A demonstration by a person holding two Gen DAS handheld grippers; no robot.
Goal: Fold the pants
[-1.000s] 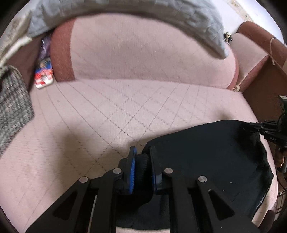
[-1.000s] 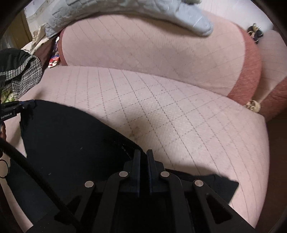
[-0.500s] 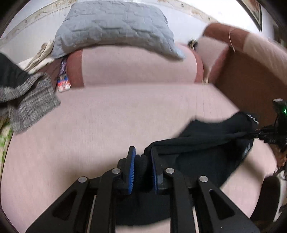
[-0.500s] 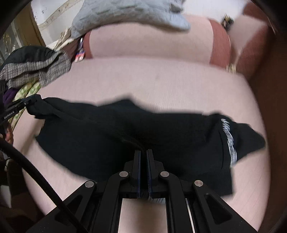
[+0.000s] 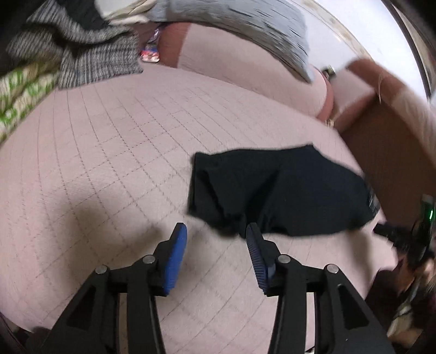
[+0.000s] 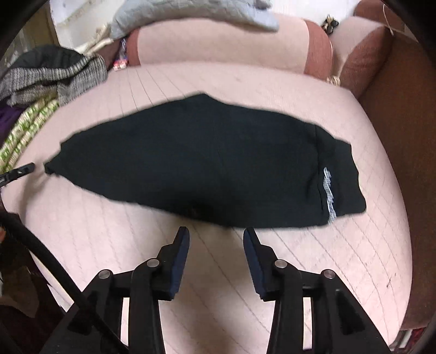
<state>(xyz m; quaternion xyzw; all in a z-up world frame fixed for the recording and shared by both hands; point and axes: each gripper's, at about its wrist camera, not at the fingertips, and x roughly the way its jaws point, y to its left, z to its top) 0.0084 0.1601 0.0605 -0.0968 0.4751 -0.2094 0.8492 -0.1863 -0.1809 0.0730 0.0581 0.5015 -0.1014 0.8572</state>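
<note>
- My left gripper point(image 5: 216, 237) has just been letting go: its blue fingers point(image 5: 177, 253) stand apart with nothing between them, the near edge of the black pants point(image 6: 207, 166) lying just ahead of the tips.
- My right gripper point(image 6: 216, 238) has likewise just been opening; its fingers are released and empty, poised just short of the cloth's near edge.
- The pants lie spread across the pink quilted sofa seat point(image 6: 354, 258), folded into a long band, with a pale printed stripe point(image 6: 328, 190) near the right end.
- I judge one fold laid down and the next one due: bringing one end over onto the other.
- To do that well, I would pinch both layers at one end, one corner in each gripper, lift only enough to clear the seat, and carry the end across evenly so the edges line up.
- The left end looks a little bunched in my left view, with a ridge in the cloth; smoothing it first would keep the fold flat.
- Off to the left sits a heap of grey knit clothing point(image 6: 54, 76) and a green-patterned cloth point(image 6: 24, 133), near but apart from the pants.
- A grey quilted blanket point(image 5: 245, 24) drapes the backrest, clear of the work.
- A black cable point(image 6: 41, 253) crosses my right view at lower left; it could snag on a wide sweep.
</note>
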